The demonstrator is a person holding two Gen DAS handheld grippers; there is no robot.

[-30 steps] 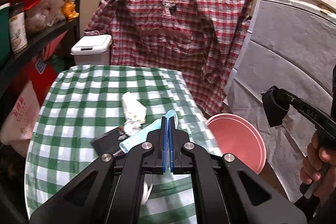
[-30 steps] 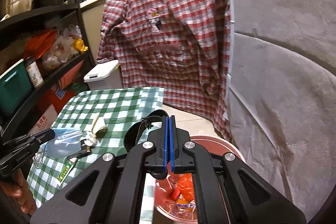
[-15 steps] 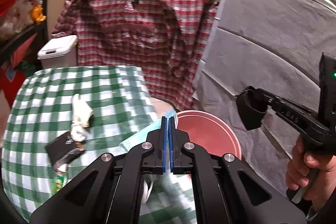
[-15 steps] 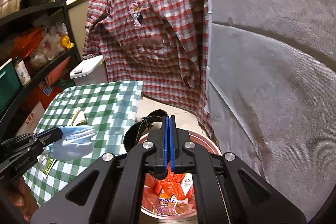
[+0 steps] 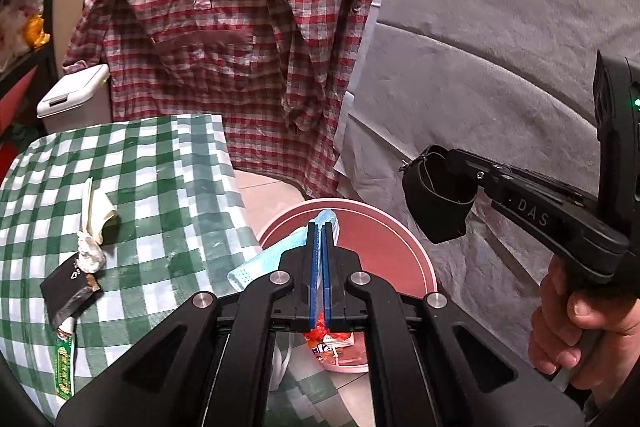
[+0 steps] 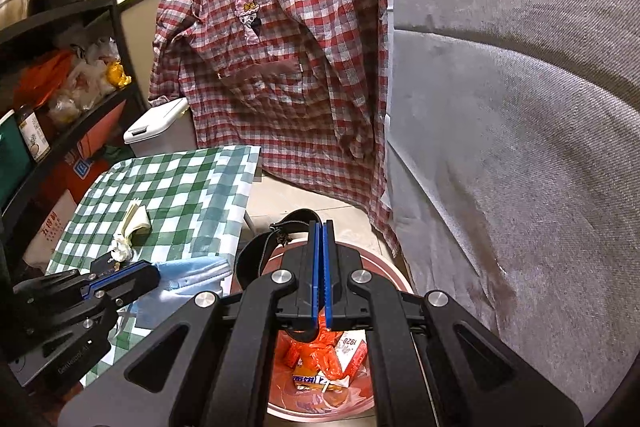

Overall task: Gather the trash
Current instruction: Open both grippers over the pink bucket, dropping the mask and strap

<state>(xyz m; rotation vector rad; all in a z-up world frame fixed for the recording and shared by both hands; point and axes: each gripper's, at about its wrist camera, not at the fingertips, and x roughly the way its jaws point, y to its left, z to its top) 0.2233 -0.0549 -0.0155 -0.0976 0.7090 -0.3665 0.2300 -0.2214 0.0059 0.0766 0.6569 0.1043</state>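
**Q:** Over the pink bin (image 5: 416,259), what does each gripper carry?

**A:** The left gripper (image 5: 319,227) is clamped on a light-blue face mask (image 5: 260,263); its blue pads pinch the fabric, and the mask's far end pokes past the fingertips above the bin's rim while the rest trails back toward the table (image 5: 168,163) edge. The right gripper (image 6: 323,227) is closed on a black strap (image 6: 256,255), which loops out to the left of its fingertips and hangs above the bin's near rim.

**Q:** And the bin itself?

**A:** It stands on the floor just beside the checked table, with orange wrappers (image 6: 320,359) and a small carton (image 6: 352,351) lying inside.

**Q:** What is left on the table?

**A:** A crumpled tissue (image 5: 94,215), a black wrapper (image 5: 66,287) touching its lower end, and a green packet (image 5: 64,367) nearer the front edge.

**Q:** Anything behind?

**A:** A red plaid shirt (image 5: 224,39) hangs over the counter, and a white lidded bin (image 5: 76,99) sits past the table's far side. A hand (image 5: 580,327) grips the right gripper's handle.
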